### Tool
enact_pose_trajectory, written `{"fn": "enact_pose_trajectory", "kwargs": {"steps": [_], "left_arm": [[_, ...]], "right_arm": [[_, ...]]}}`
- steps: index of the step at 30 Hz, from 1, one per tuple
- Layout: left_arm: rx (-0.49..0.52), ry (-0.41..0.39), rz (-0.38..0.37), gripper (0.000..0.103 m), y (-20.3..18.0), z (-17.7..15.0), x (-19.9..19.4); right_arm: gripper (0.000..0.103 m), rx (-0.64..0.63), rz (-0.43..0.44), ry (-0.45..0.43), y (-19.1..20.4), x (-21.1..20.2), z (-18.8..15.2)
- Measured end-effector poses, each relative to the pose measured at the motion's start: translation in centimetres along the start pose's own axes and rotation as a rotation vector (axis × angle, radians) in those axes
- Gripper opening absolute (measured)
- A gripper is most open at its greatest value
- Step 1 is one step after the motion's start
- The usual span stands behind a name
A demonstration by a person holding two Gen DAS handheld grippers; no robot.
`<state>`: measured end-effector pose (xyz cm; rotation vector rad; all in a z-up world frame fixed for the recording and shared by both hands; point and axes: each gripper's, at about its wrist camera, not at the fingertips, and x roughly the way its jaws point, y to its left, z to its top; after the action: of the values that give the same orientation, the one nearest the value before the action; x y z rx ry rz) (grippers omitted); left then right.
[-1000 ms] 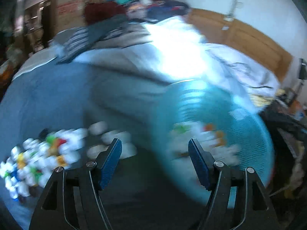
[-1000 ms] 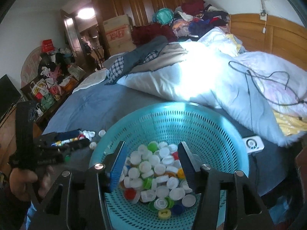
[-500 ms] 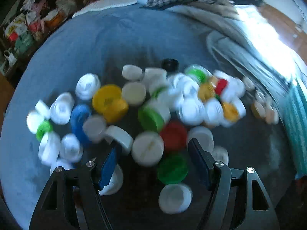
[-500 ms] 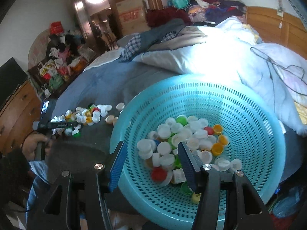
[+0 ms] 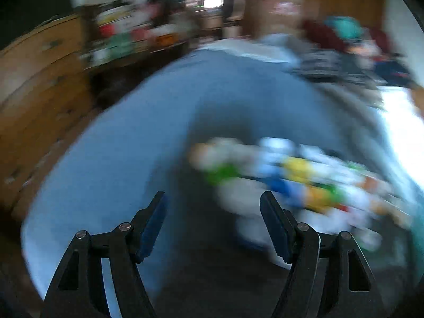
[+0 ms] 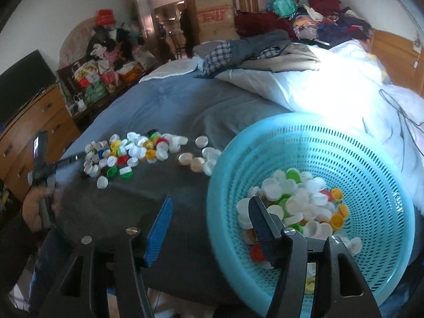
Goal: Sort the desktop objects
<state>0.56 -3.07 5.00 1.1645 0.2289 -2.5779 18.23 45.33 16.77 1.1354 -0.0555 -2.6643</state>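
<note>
A heap of loose bottle caps, white, yellow, green, red and blue, lies on a dark mat on the bed. It shows blurred in the left wrist view, ahead and right of my open, empty left gripper. The left gripper also shows in the right wrist view, held at the heap's left edge. A turquoise perforated basket holds many caps. My right gripper is open and empty, with its right finger over the basket's near rim.
The bed has a blue-grey cover and a white duvet behind the basket. Clothes are piled at the back. A wooden dresser and bags stand to the left of the bed.
The left gripper has swung left and back, so the cap heap now lies ahead right of it. The right gripper has shifted left, off the basket's centre to its near rim.
</note>
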Motion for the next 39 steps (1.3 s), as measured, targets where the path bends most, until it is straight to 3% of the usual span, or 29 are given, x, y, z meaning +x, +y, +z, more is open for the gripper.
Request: {"fn": "enact_pose_trajectory", "kwargs": {"steps": [2,4,7,8,10,11,15,17,20,24,28,31,33,35,37,39], "left_arm": [[0.006,0.009,0.114,0.066,0.5,0.3,1.9],[0.056,0.033,0.141,0.066,-0.8,0.3,3.4],[0.266,0.011,0.152,0.066,-6.0,-0.6,3.8],[0.33,-0.015,0.062,0.066,-8.0,-1.3,2.8],[0.341,-0.061,-0.113,0.066,-9.1,-2.0,0.7],[0.325,-0.092,-0.163,0.066,-9.2,-2.3,-0.6],[0.187,-0.103,-0.104,0.066,-6.1,-2.4,-1.6],[0.101,-0.053,-0.071,0.066,-3.3,-2.6,-1.0],[0.049,-0.008,-0.078,0.066,-2.3,-3.4,-0.5],[0.146,-0.021,-0.146,0.066,-5.2,-3.2,-2.0],[0.345,-0.067,-0.207,0.066,-11.3,-2.7,-3.7],[0.473,-0.016,-0.153,0.066,-15.1,-3.6,-1.5],[0.481,-0.003,-0.089,0.067,-14.7,-3.7,-0.5],[0.346,-0.004,-0.086,0.067,-11.0,-2.8,-0.6],[0.277,-0.005,0.048,0.068,-7.5,-2.6,-0.2],[0.192,-0.003,0.095,0.068,-4.1,-2.6,0.1]], "right_arm": [[0.065,-0.001,0.0,0.018,0.4,0.5,-0.6],[0.065,0.0,-0.001,0.037,0.7,0.8,-1.2],[0.069,0.002,-0.004,0.055,0.5,1.1,-1.9],[0.069,0.01,-0.006,0.062,0.4,1.2,-2.1],[0.069,0.017,-0.008,0.067,0.4,1.3,-2.2],[0.069,0.019,-0.009,0.066,0.3,1.3,-2.2],[0.071,0.013,-0.002,0.055,0.5,1.2,-2.1],[0.072,0.013,0.006,0.055,0.6,1.3,-2.1],[0.073,0.007,0.02,0.057,1.0,1.6,-2.4],[0.08,0.006,0.021,0.061,1.3,2.0,-3.0],[0.082,0.006,0.018,0.057,1.5,1.8,-3.0],[0.082,0.012,0.014,0.054,1.7,1.2,-3.1],[0.082,0.003,0.014,0.062,2.0,1.1,-3.3],[0.082,-0.005,0.012,0.07,2.3,1.0,-3.4],[0.082,-0.006,0.018,0.071,2.4,1.0,-3.5],[0.084,-0.017,0.017,0.071,2.7,1.1,-3.6]]}}
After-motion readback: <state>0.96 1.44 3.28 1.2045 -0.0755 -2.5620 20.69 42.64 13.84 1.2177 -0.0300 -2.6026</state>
